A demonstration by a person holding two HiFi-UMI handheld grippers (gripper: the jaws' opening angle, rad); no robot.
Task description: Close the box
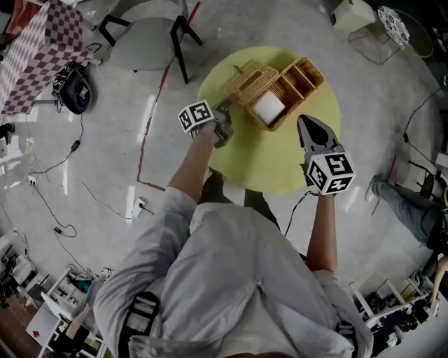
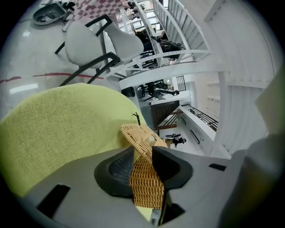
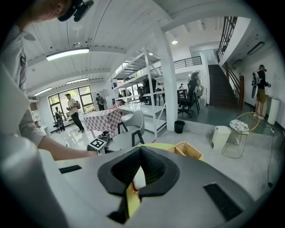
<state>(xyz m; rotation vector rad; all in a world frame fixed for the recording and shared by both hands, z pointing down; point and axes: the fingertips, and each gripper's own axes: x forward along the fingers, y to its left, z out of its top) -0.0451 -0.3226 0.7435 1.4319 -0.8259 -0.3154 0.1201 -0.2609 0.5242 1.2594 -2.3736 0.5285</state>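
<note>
A wicker box with several compartments stands at the far side of the round yellow table; one compartment holds a white block. Its woven lid lies over the box's left part. My left gripper reaches the lid's near left corner. In the left gripper view the lid runs straight between the jaws of that gripper, and both pads press on it. My right gripper hovers over the table to the right of the box, tips together, holding nothing. The right gripper view shows those tips touching, with the box beyond them.
A grey chair stands just beyond the table on the left, and a checkered cloth lies at the far left. Cables trail over the floor. A white bin and wire stool stand at top right; a person's leg is at right.
</note>
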